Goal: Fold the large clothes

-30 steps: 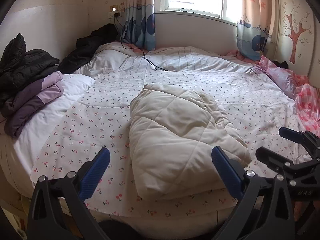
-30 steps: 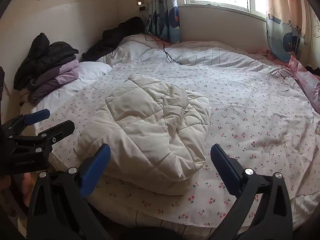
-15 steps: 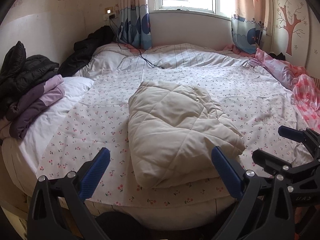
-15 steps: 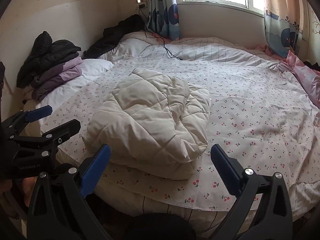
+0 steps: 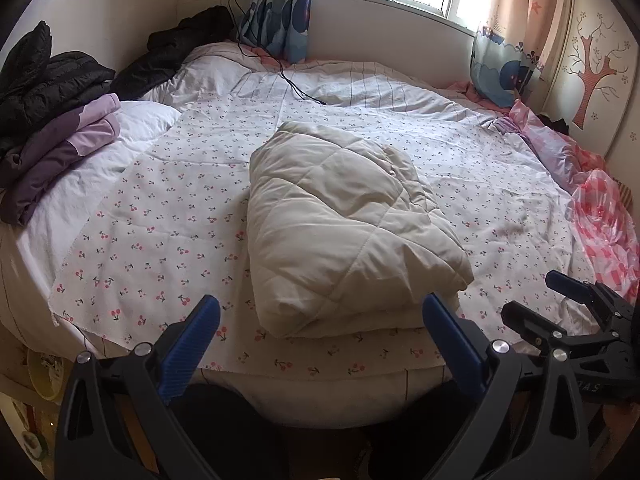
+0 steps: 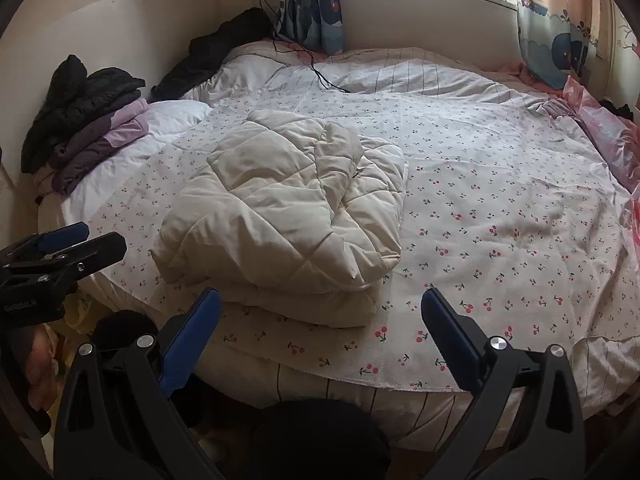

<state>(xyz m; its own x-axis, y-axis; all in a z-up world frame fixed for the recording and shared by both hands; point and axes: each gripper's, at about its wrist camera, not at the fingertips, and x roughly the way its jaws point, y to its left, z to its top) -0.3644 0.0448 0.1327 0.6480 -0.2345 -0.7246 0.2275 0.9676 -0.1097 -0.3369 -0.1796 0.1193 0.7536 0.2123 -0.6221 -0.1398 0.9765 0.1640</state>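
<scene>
The cream quilted coat (image 5: 344, 232) lies folded into a thick bundle on the cherry-print sheet (image 5: 160, 216), near the bed's front edge. From the coat, the stack of purple and black jackets (image 5: 52, 120) sits well off to the left. The left gripper (image 5: 320, 344) and the right gripper (image 6: 320, 336) hang just short of the coat's near edge, both with jaws spread wide and holding nothing. The fold looks nearly finished to me. To tidy it well, I'd press the puffed top layer flat and square the loose right-hand corner before lifting, gripping through all layers together.
</scene>
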